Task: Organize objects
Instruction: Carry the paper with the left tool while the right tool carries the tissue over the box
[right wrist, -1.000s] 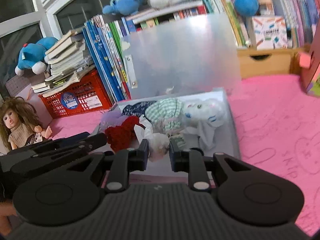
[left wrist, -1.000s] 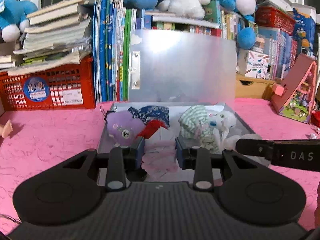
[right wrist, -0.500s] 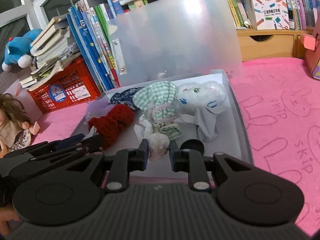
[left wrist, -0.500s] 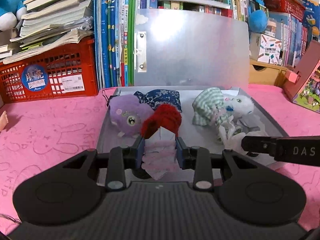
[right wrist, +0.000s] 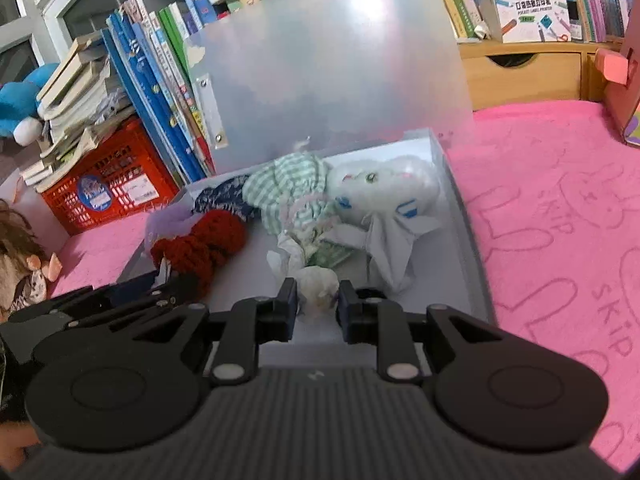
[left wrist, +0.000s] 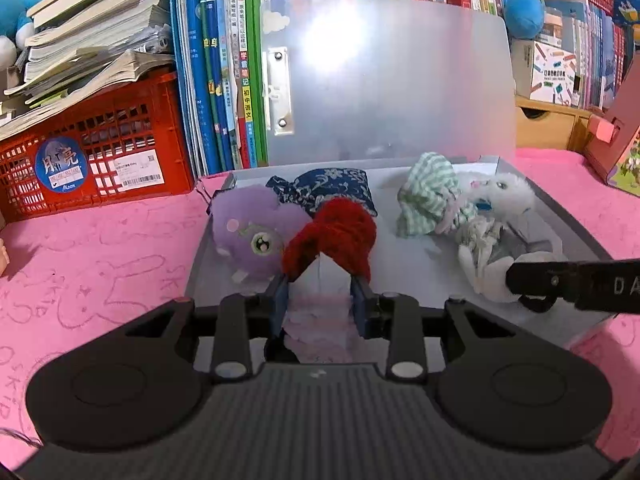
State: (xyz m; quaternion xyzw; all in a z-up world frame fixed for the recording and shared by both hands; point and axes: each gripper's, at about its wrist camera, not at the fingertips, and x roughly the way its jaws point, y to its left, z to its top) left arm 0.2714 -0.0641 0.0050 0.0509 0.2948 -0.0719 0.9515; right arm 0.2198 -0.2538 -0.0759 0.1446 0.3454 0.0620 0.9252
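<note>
An open grey box [left wrist: 560,216] with a frosted lid [left wrist: 392,80] stands on the pink cloth. In it lie a purple plush [left wrist: 252,232], a blue patterned pouch [left wrist: 328,188], a red knitted piece [left wrist: 340,236] and a white bunny doll in green check [left wrist: 460,204]. My left gripper [left wrist: 320,300] holds the pink-white cloth [left wrist: 316,312] under the red piece, at the box's front. My right gripper [right wrist: 318,304] is shut on the bunny doll's white foot [right wrist: 318,284]; the doll [right wrist: 360,192] lies ahead of it.
A red crate [left wrist: 100,148] with stacked books stands at the left, upright books [left wrist: 216,72] behind the box. A wooden drawer unit [right wrist: 520,72] and a pink toy house [left wrist: 616,136] stand at the right. A doll [right wrist: 20,264] lies at the far left.
Both grippers have drawn back toward the box's front. The red knitted piece and the bunny doll's foot came along with them; the box contents now sit further ahead.
</note>
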